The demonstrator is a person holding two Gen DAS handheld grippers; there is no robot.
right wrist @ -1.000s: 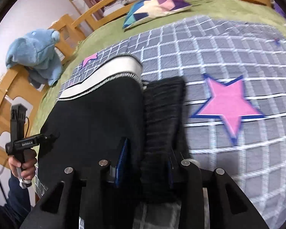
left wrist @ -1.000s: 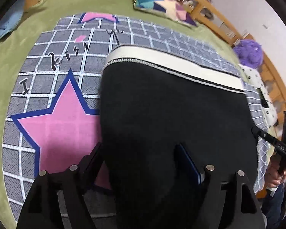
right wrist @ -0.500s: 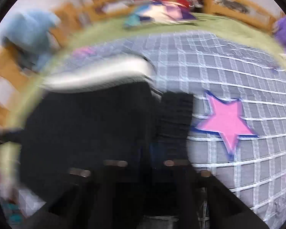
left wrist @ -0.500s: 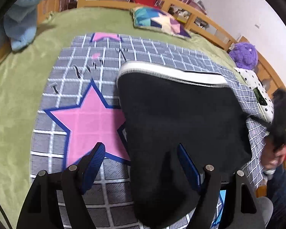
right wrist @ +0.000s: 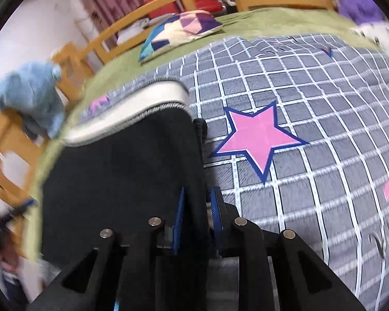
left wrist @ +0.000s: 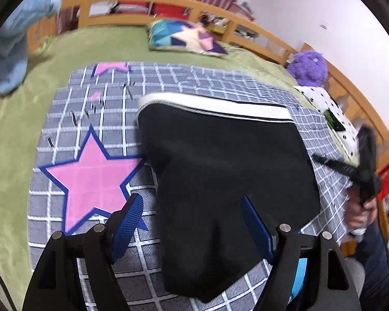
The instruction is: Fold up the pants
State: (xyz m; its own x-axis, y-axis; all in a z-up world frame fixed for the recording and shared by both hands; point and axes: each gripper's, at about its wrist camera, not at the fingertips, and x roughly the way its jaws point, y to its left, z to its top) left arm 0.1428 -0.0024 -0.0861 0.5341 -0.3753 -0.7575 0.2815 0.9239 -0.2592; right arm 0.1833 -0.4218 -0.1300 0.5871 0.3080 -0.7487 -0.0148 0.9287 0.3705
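Left gripper [left wrist: 192, 220]: hanging wide open above the near pants edge, gripping nothing.
Right gripper [right wrist: 197, 208]: pinching the pants' right edge, nearly closed.
Pants [left wrist: 220, 171]: lying folded on the grid blanket [left wrist: 96, 119], white waistband far.
Room: green bedding [left wrist: 10, 129], patchwork pillow [left wrist: 186, 37], wooden rail [left wrist: 132, 0] beyond.
Change: left gripper is sitting higher and farther back than a second ago.

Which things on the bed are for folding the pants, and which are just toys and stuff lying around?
For the job:
black pants
left gripper, open
right gripper, shut on the pants' edge

Just lying about:
blue plush toy
purple plush toy
patterned pillow
checked blanket with pink stars, under the pants
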